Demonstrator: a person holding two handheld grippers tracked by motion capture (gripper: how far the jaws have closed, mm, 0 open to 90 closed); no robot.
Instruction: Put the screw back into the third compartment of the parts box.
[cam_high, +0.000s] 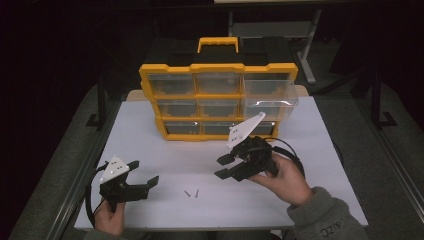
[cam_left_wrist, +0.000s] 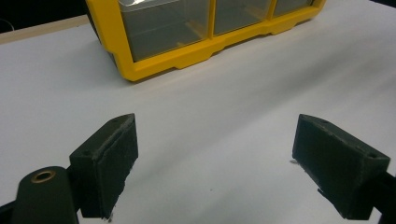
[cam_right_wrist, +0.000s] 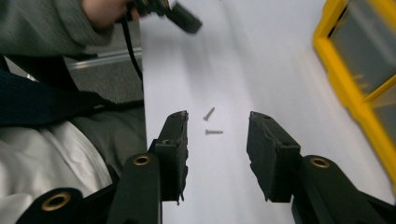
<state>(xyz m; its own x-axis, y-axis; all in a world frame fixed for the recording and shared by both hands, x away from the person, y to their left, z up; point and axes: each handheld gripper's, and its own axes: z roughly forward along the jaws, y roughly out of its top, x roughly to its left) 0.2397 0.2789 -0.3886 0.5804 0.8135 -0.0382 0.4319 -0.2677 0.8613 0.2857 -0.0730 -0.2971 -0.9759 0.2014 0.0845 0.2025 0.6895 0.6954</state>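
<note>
A: Start with the high view. Where are the two screws (cam_high: 192, 193)?

B: On the white table (cam_high: 150, 130), side by side near its front edge, at about 6 o'clock from the yellow drawer organizer (cam_high: 218, 87). The organizer stands at the 12 o'clock end, with its top-right clear drawer (cam_high: 268, 93) pulled out.

A: And the claws?

B: The left claw (cam_high: 145, 173) sits at 9 o'clock from the screws, jaws spread, empty. The right claw (cam_high: 226, 166) hangs at 1 o'clock from them, tilted toward the left, jaws apart, holding nothing. A hand (cam_high: 282, 177) in a grey sleeve (cam_high: 327, 217) grips it.

A: The left gripper view?

B: The left claw (cam_left_wrist: 212, 168) is released, wide gap between the jaws, bare table between them. The organizer's bottom corner (cam_left_wrist: 140, 70) lies at 11 o'clock, well apart.

A: The right gripper view?

B: The right claw (cam_right_wrist: 217, 154) is released too. The screws (cam_right_wrist: 212, 123) lie just beyond the gap between its jaw tips, at 12 o'clock, untouched. The other gripper (cam_right_wrist: 180, 14) shows at 11 o'clock, the organizer's yellow frame (cam_right_wrist: 336, 79) at 2 o'clock.
</note>
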